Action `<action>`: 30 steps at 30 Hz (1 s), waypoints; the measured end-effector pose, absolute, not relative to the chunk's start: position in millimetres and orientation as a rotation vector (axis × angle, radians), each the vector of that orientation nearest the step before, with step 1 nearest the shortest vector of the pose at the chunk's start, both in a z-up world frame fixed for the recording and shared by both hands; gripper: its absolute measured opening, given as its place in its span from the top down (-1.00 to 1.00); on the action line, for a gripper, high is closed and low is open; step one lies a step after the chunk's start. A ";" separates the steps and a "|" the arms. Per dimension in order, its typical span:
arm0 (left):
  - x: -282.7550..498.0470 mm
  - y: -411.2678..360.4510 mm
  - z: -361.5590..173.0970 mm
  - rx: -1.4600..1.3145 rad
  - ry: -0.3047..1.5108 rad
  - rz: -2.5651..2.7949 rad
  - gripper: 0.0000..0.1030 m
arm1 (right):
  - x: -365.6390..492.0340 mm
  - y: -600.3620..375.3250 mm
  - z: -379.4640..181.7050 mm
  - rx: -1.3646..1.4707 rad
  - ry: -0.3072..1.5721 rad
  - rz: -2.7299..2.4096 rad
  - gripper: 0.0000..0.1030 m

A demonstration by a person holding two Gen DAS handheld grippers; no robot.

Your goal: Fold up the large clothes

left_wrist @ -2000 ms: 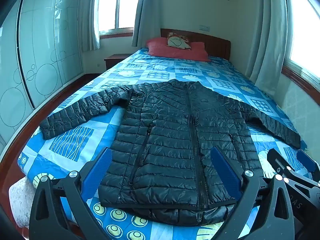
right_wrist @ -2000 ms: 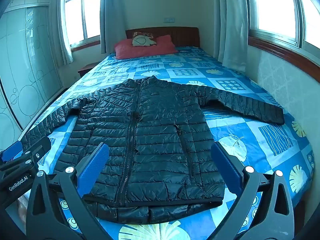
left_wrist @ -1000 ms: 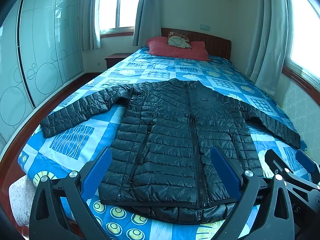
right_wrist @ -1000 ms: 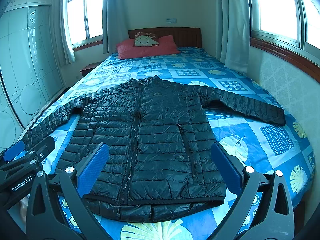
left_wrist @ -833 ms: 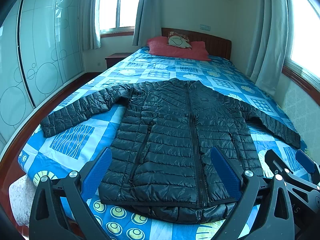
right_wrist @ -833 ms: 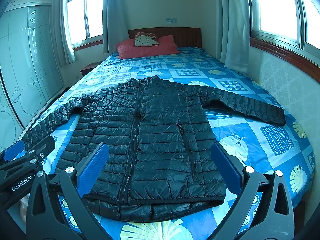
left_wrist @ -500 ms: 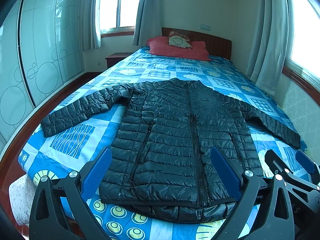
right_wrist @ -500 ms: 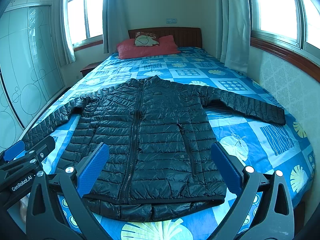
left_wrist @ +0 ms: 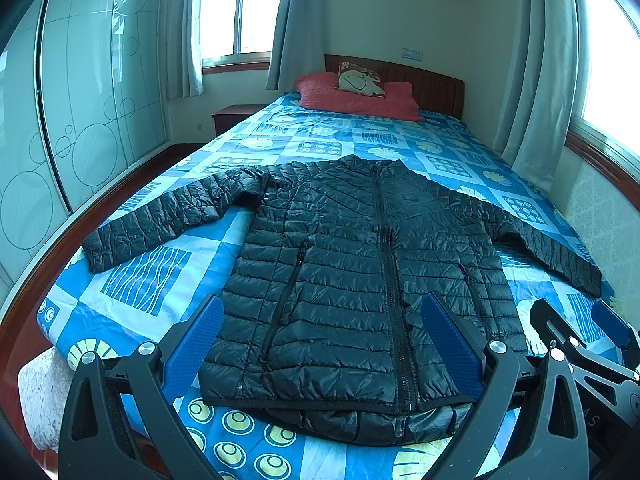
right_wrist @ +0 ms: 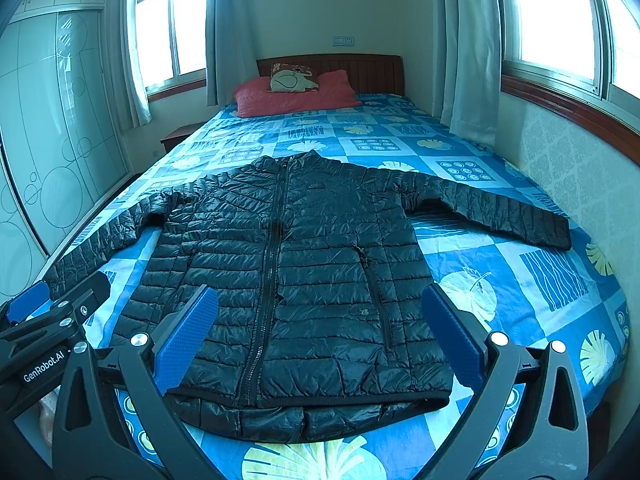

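Nothing moved: black jacket (left_wrist: 352, 276) flat on blue patterned bed (left_wrist: 280, 148).

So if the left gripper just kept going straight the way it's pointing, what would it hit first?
Most likely the black puffer jacket spread flat on the bed. The open left gripper frames its lower front near the hem, with nothing between. Depth is unclear, so the exact contact spot is a guess.

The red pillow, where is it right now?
The red pillow lies at the far end of the bed, against the wooden headboard, beyond the black jacket. A small cream cushion sits on it.
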State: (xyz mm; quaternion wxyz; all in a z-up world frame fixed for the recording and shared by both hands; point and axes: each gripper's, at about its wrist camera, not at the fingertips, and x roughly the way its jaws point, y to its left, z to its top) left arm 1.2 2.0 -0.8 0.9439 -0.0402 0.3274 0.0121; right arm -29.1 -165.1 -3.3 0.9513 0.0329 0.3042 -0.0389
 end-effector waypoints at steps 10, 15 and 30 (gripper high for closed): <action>1.5 2.0 -0.8 -0.081 0.667 0.024 -0.90 | -29.6 -163.7 -2.9 0.065 0.618 -0.079 -0.96; 1.6 1.8 -0.7 -0.081 0.669 0.023 -0.90 | -29.5 -164.7 -2.9 0.064 0.617 -0.078 -0.96; -2.6 3.2 -0.8 -0.081 0.661 0.034 -0.90 | -32.2 -159.9 -0.9 0.062 0.617 -0.075 -0.96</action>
